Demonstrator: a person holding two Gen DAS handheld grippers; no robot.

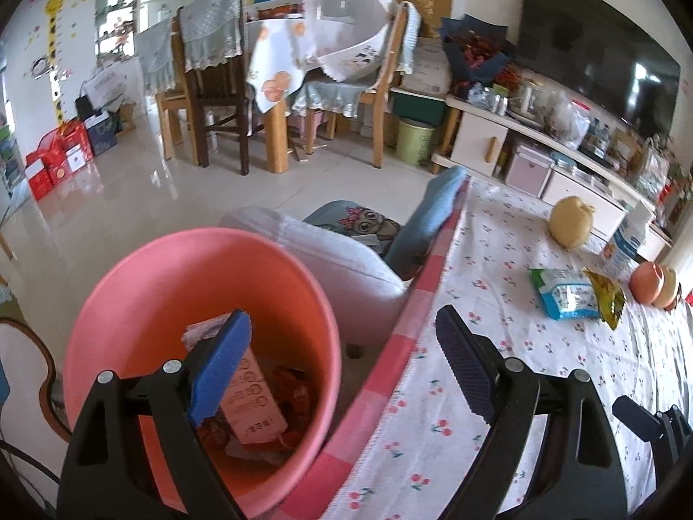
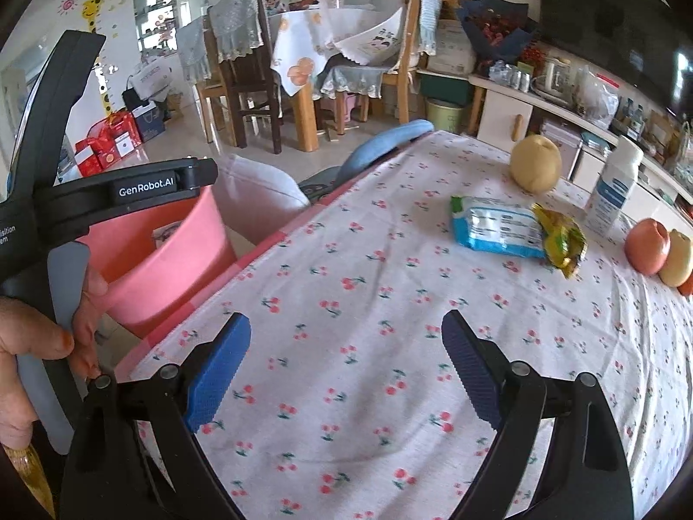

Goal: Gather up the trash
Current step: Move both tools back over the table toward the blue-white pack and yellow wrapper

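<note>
A pink bin (image 1: 199,286) stands on the floor by the table's left edge, with wrappers and a pink carton (image 1: 255,398) inside. My left gripper (image 1: 342,364) hangs open over the bin's right rim and the table edge, nothing between its fingers. On the cherry-print tablecloth (image 2: 368,346) lie a blue-and-white wipes pack (image 2: 498,227) and a crumpled yellow wrapper (image 2: 561,238), touching each other. My right gripper (image 2: 346,364) is open above bare cloth, well short of them. In the right wrist view a hand (image 2: 30,346) holds the left gripper's black body beside the pink bin (image 2: 164,260).
A yellow pear (image 2: 535,162), a white bottle (image 2: 615,190) and a red and a pale apple (image 2: 647,245) sit along the table's far right. A white cushion (image 1: 329,251) and blue cloth (image 1: 437,203) lie beyond the bin. Dining chairs, a TV cabinet and a green bin (image 1: 413,141) stand further off.
</note>
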